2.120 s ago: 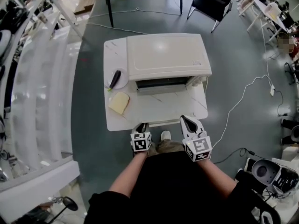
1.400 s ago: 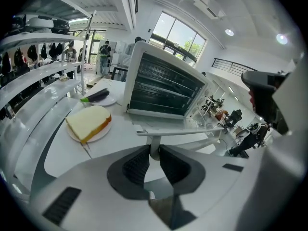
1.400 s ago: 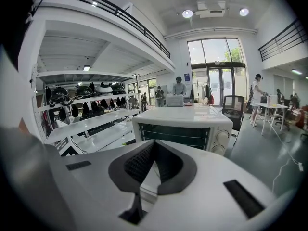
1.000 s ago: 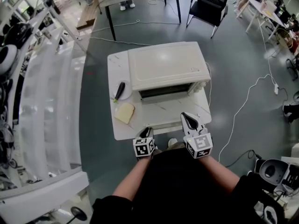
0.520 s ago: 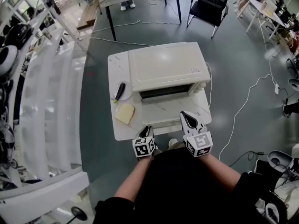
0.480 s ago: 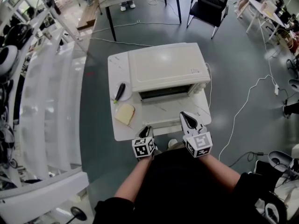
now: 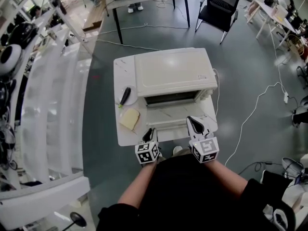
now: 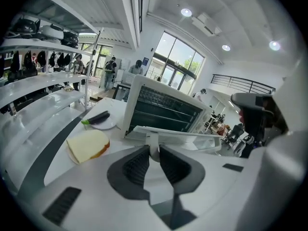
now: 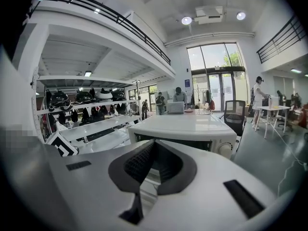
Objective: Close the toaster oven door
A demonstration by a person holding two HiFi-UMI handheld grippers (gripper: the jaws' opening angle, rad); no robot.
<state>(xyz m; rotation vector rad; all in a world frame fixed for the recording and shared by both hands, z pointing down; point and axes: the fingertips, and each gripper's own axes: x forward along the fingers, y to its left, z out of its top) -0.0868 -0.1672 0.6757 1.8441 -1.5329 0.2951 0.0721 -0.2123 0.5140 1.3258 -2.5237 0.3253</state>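
The white toaster oven (image 7: 175,71) stands on a small white table (image 7: 121,133). Its door (image 7: 168,115) hangs open, folded down flat toward me. My left gripper (image 7: 150,130) is at the left end of the door handle (image 7: 168,125). In the left gripper view the jaws are closed around the handle's white post (image 8: 154,146), with the oven's dark cavity (image 8: 163,107) behind. My right gripper (image 7: 192,122) hovers over the door's right front corner, shut and holding nothing. The right gripper view looks over its jaws (image 9: 154,150) at the oven (image 9: 183,126).
A slice of bread (image 7: 130,119) lies left of the door. Behind it a small plate (image 7: 125,95) holds a dark vegetable. White shelving (image 7: 43,105) runs along the left. A cable (image 7: 250,109) trails on the floor at right, and a chair (image 7: 219,6) stands beyond.
Both grippers have moved up to the table's front edge, and the left one's tips have reached the handle. The door has stayed open; the head camera has shifted slightly.
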